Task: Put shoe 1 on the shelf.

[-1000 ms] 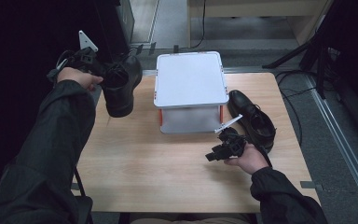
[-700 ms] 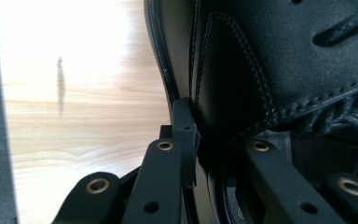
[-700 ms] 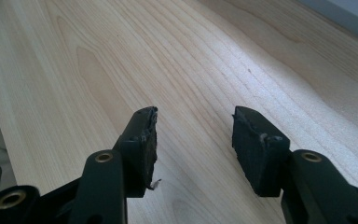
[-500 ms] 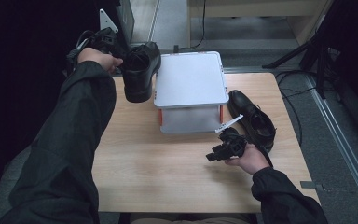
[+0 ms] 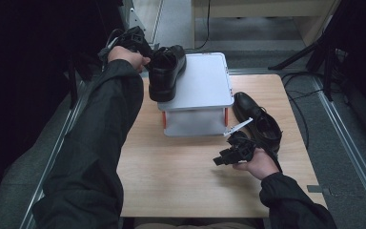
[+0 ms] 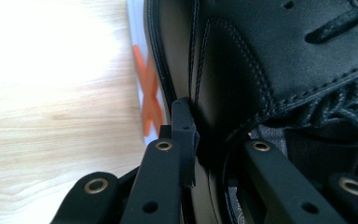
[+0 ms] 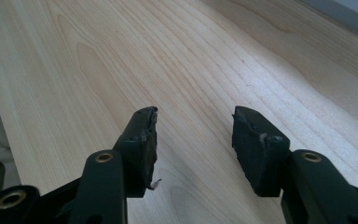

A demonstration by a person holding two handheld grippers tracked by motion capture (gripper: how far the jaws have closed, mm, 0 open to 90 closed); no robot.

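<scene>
The black leather shoe (image 5: pixel 166 71) hung at the left edge of the white two-tier stand (image 5: pixel 205 81), its toe pointing toward us and reaching down past the top shelf's rim, its heel raised over the far left corner. We had the left gripper (image 5: pixel 140 45) clamped on the shoe's collar wall; in the left gripper view one jaw pressed the outer leather (image 6: pixel 223 70) and the other sat inside the opening, half lost in shadow beside the laces (image 6: pixel 340 100). Whether the sole touched the shelf we could not tell, since the upper hid it from above. The orange strut of the stand (image 6: pixel 147 100) showed blurred behind the jaw, and bright glare washed out the wood to its left. Our right gripper (image 5: pixel 231 152) rested low over the table (image 5: pixel 181 181) near its right front, jaws spread apart with nothing between them; its own view showed only bare grain under the worn pads (image 7: pixel 144 135). The second black shoe (image 5: pixel 259 124) lay on the table just right of the stand, its near end partly covered by our right hand (image 5: pixel 257 162). The stand's lower shelf was mostly hidden under the top one. The table was pale wood, set on a grey floor with metal rails at both sides; dark cables (image 5: pixel 310 93) trailed at the right, and the left of the room fell into darkness.
</scene>
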